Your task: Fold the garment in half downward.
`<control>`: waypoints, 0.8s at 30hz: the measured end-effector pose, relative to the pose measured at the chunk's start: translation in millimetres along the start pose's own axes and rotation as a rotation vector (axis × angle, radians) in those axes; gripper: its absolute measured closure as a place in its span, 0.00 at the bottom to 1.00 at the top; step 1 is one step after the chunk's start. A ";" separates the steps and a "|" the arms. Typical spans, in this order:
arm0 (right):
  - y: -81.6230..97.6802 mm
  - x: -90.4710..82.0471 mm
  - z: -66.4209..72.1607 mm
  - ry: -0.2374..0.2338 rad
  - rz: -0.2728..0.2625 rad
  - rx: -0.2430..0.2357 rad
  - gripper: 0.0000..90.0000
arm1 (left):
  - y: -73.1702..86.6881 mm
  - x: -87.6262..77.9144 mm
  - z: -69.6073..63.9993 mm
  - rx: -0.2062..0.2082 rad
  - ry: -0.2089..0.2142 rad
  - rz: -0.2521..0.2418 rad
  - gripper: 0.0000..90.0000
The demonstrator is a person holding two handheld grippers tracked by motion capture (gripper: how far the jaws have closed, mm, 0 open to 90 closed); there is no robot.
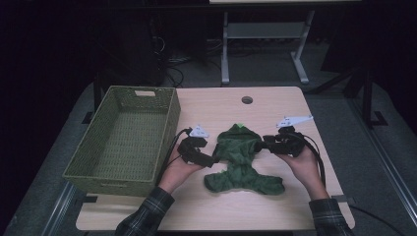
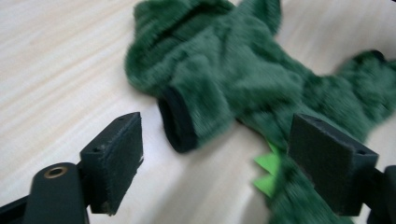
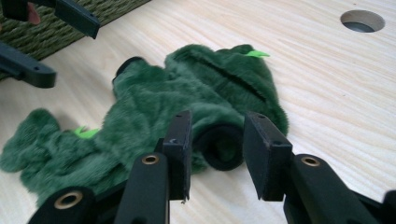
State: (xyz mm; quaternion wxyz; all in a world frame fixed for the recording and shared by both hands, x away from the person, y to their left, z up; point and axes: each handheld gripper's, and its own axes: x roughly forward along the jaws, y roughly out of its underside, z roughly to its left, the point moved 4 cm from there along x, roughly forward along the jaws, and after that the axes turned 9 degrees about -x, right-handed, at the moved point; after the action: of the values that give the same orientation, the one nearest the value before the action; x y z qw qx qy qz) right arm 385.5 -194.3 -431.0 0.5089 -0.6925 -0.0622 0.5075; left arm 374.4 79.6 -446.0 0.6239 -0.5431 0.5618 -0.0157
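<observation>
A fuzzy dark green garment [image 1: 241, 158] with light green spikes [image 2: 268, 170] lies flat on the wooden table [image 1: 275, 105]. My left gripper [image 1: 214, 160] is at its left side, low over the table. In the left gripper view the left gripper [image 2: 219, 126] is open, its jaws wide apart, and a black-lined sleeve cuff [image 2: 177, 126] lies just beyond them, untouched. My right gripper [image 1: 258, 146] is at the garment's right side. The right gripper [image 3: 218, 119] is open with a narrower gap, and the other sleeve cuff [image 3: 222, 147] lies in that gap without either pad pressing on it.
A green woven basket [image 1: 113, 184] stands at the table's left, close beside the left hand; its wall [image 3: 107, 11] appears behind the left gripper [image 3: 74, 53] in the right gripper view. A round cable hole [image 1: 247, 100] sits at the table's far side. Desk legs stand beyond the table.
</observation>
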 end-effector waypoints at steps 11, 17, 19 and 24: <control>-0.8 1.6 31.0 -0.075 -0.025 -0.041 0.73 | 35.8 -17.7 -18.2 0.020 0.001 -0.018 0.14; -6.7 3.2 49.6 -0.125 -0.032 -0.055 0.74 | 62.8 -21.9 -33.8 0.064 0.015 0.022 0.14; -8.5 4.0 55.4 -0.133 -0.033 -0.065 0.75 | 69.1 -24.9 -36.4 0.079 0.000 0.027 0.14; -15.0 6.0 68.2 -0.167 -0.047 -0.077 0.77 | 87.0 -28.6 -37.0 0.062 -0.011 0.037 0.14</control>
State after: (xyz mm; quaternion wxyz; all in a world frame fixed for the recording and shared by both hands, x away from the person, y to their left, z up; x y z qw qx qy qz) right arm 342.5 -139.8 -421.1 0.4866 -0.6654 -0.1401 0.5485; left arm 285.9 108.9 -478.7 0.6436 -0.5130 0.5676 -0.0188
